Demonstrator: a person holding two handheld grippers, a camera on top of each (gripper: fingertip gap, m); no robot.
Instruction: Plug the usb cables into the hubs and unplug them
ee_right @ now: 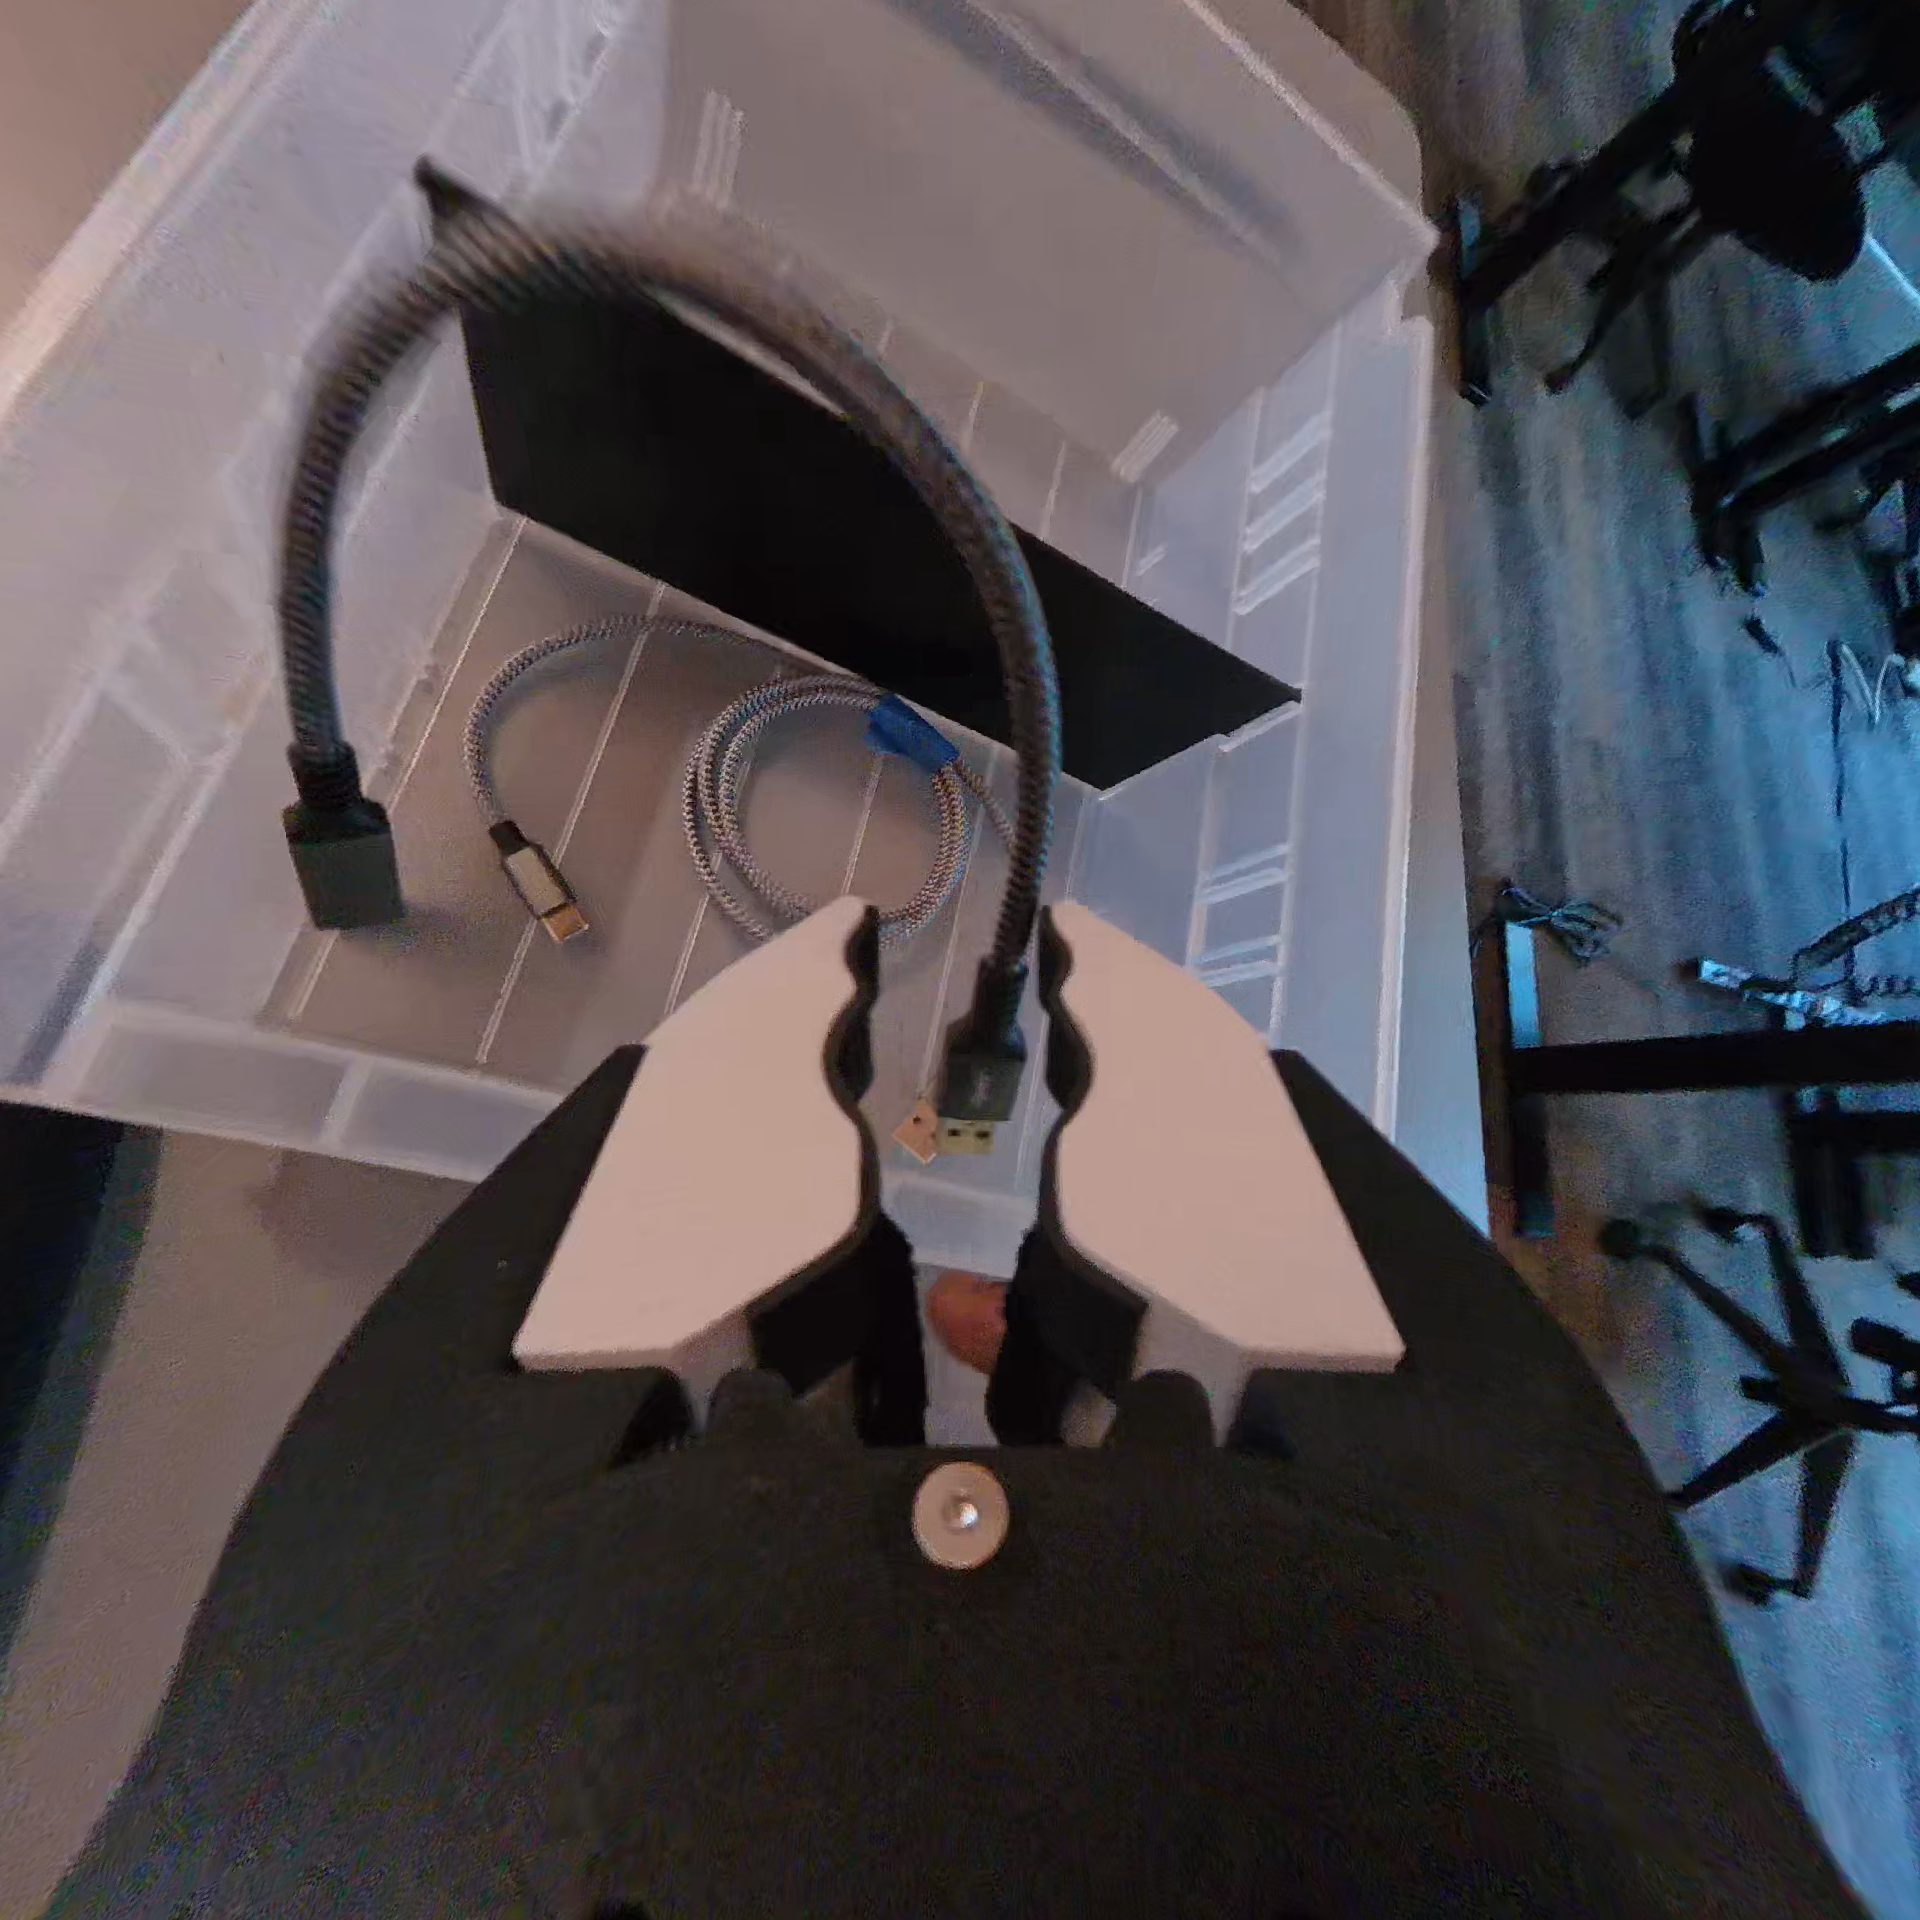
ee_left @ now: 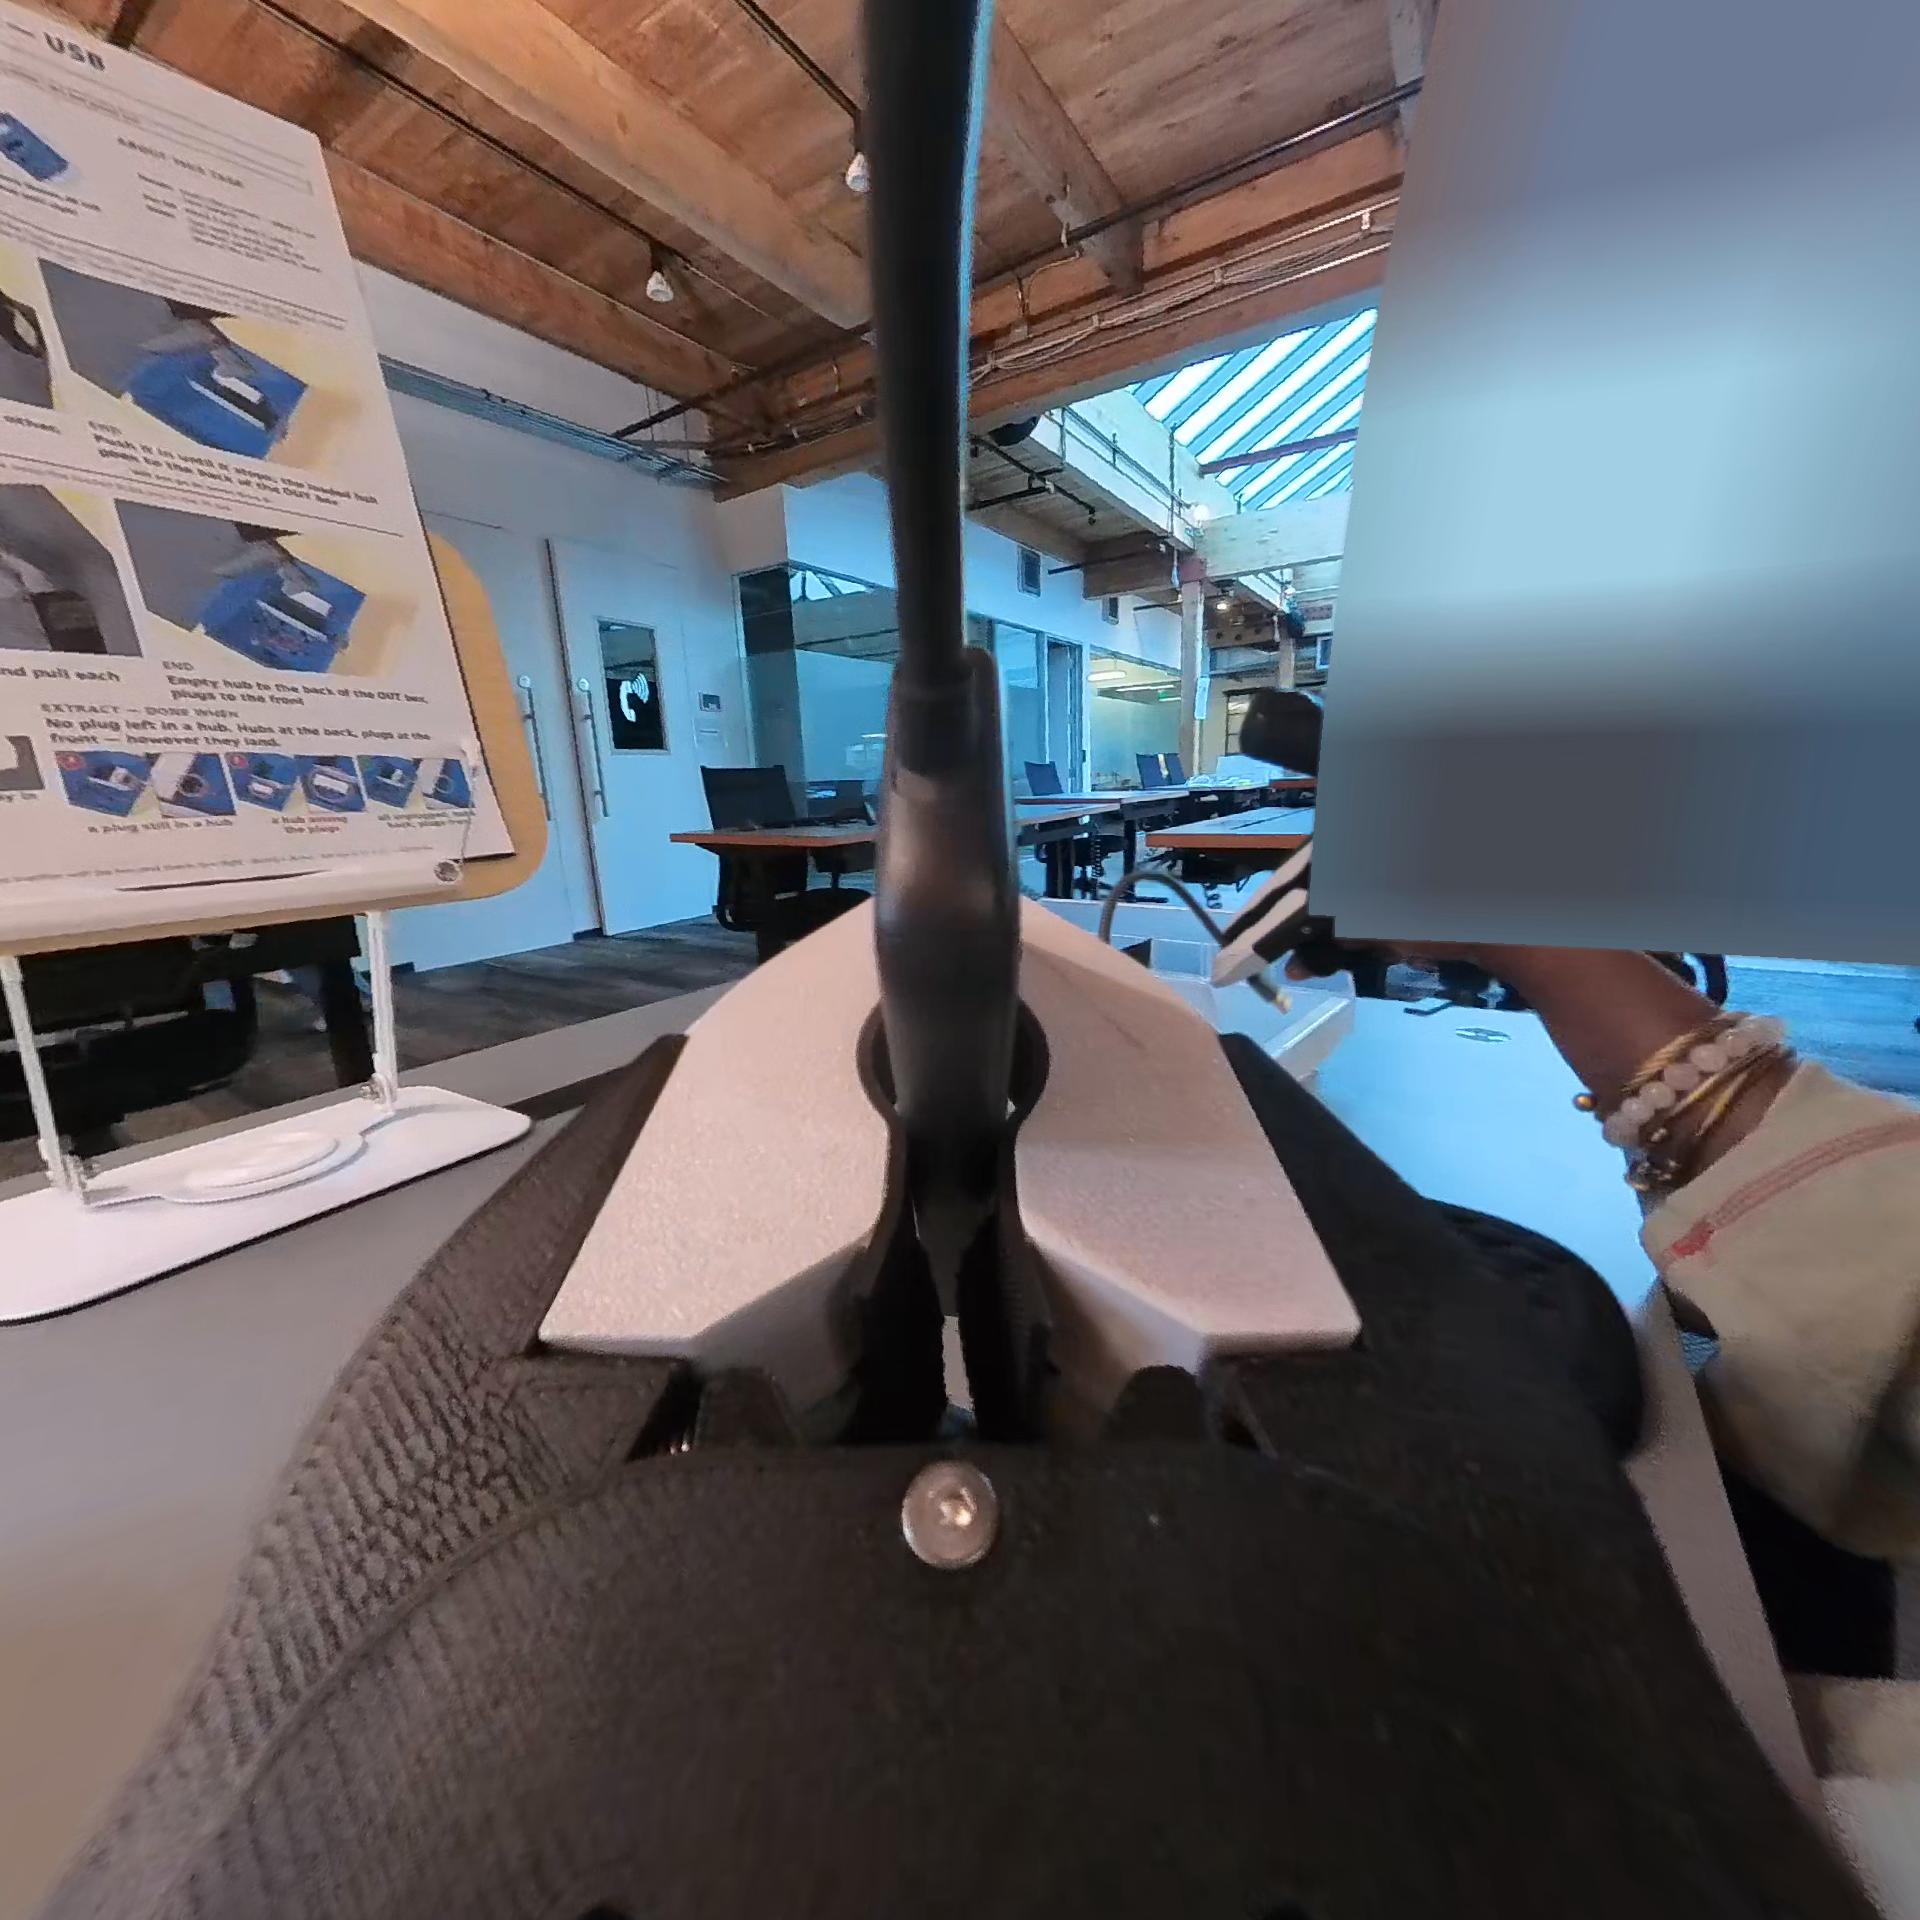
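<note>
Braided black usb cable (ee_right: 727, 343) arcs, gold-tipped plug (ee_right: 977, 1091) between parted fingers.

Clear glossy plastic bin (ee_right: 1320, 582) holds a braided cloth-sheathed cable (ee_right: 831, 790); matt white fingers (ee_right: 727, 1122) look finely grainy.

Grey table (ee_left: 208, 1455) and what it carries
A white stand base (ee_left: 239, 1174) is set on it at the left; a clear plastic bin (ee_right: 260, 1081) is rested on it

black braided cable (ee_right: 914, 488) | white-grey woven cable (ee_right: 831, 800) — blue tape (ee_right: 906, 734) | clear bin (ee_right: 1320, 644) — black divider (ee_right: 790, 520)
</note>
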